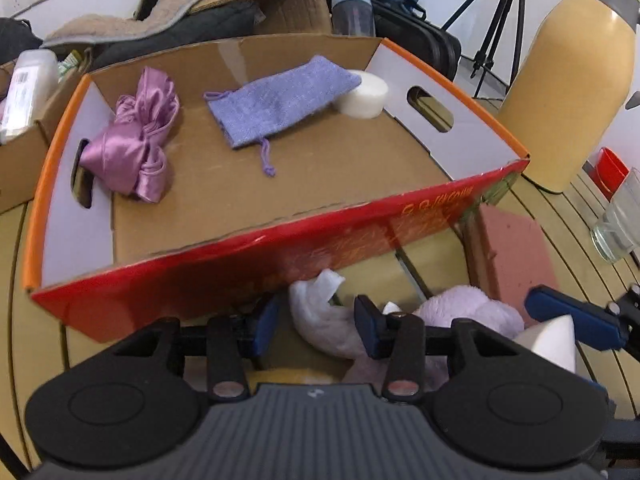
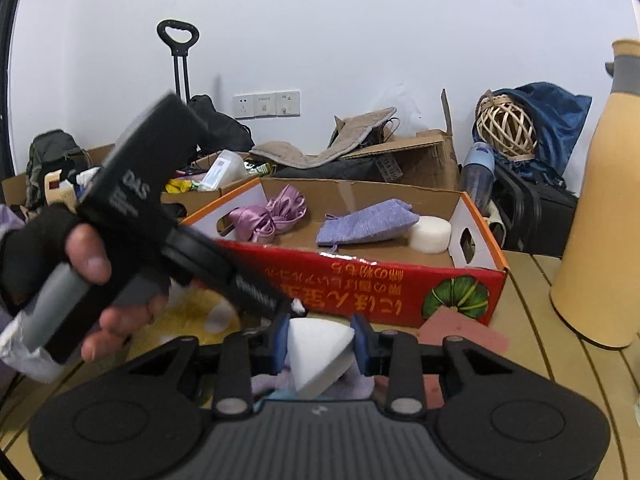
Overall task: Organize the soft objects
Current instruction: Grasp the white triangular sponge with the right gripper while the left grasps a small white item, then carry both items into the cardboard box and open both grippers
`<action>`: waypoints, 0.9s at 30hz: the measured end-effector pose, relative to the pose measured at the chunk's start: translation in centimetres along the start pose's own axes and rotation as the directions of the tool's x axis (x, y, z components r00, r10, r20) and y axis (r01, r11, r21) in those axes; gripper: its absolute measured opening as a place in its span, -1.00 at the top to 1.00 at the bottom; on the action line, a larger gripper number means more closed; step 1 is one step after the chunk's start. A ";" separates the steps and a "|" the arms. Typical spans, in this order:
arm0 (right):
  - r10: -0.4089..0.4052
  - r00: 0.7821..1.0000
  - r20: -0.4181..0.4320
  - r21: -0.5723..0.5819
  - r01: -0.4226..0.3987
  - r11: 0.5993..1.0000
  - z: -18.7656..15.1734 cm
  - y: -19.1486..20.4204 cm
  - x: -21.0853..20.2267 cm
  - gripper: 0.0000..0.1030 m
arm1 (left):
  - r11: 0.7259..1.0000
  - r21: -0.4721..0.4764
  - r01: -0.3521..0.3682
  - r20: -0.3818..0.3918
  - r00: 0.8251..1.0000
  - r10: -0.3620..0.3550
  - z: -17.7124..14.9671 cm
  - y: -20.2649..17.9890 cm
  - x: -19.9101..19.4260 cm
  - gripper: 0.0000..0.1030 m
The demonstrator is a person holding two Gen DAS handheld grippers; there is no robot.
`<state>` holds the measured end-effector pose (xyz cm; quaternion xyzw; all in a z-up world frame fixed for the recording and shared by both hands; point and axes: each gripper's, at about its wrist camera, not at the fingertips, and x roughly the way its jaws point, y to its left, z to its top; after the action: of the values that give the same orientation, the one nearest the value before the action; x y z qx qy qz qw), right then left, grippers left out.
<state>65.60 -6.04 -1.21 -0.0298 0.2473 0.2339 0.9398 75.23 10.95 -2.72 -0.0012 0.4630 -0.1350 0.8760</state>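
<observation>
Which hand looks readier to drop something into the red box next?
The right gripper: it already grips the white foam cone. The left gripper is only closing on the white cloth below the red box.

Two hand-held grippers are in play, the left hand-held gripper [image 1: 316,322] and the right hand-held gripper [image 2: 320,344]. Ahead of them stands one red cardboard box [image 1: 256,252] holding three things: one pink satin cloth [image 1: 136,136], one lilac drawstring pouch [image 1: 276,98] and one round white sponge [image 1: 366,94]. Between the left one's fingers lies one white cloth [image 1: 320,312]; just right of it lies one lilac plush toy [image 1: 472,310]. The right one holds one white foam cone [image 2: 318,354]. Off to the right stand one tan flask [image 1: 568,92], one drinking glass [image 1: 620,220] and one pink foam block [image 1: 516,256].
</observation>
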 end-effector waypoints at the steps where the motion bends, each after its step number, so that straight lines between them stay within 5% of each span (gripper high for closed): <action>1: 0.011 1.000 -0.004 0.008 -0.011 1.000 0.1 -0.4 0.4 0.38 | 1.000 -0.002 0.003 -0.002 1.000 -0.003 0.1 -0.1 0.1 0.45; 3: 0.023 1.000 -0.014 0.018 -0.023 1.000 0.2 -0.8 1.1 0.38 | 1.000 0.010 0.018 0.011 1.000 -0.019 -0.1 -0.4 0.2 0.69; 15: 0.050 0.998 0.047 -0.004 -0.050 0.999 3.0 -1.8 1.2 0.38 | 1.000 -0.011 0.007 0.197 0.980 -0.004 1.0 -0.6 -6.3 0.75; 22: 0.140 0.990 0.035 0.040 -0.141 0.989 9.3 -3.4 6.2 0.37 | 0.992 -0.103 -0.072 0.286 0.953 0.098 3.2 3.4 -8.7 0.74; 27: 0.142 0.988 -0.056 0.075 -0.138 0.988 12.9 -3.0 13.3 0.35 | 0.974 -0.142 -0.176 0.252 0.945 0.208 3.3 7.0 -7.2 0.73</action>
<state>82.98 -0.79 3.51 0.0138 0.2857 0.2895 0.9135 75.69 19.04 4.07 -0.0255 0.3467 -0.0201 0.9374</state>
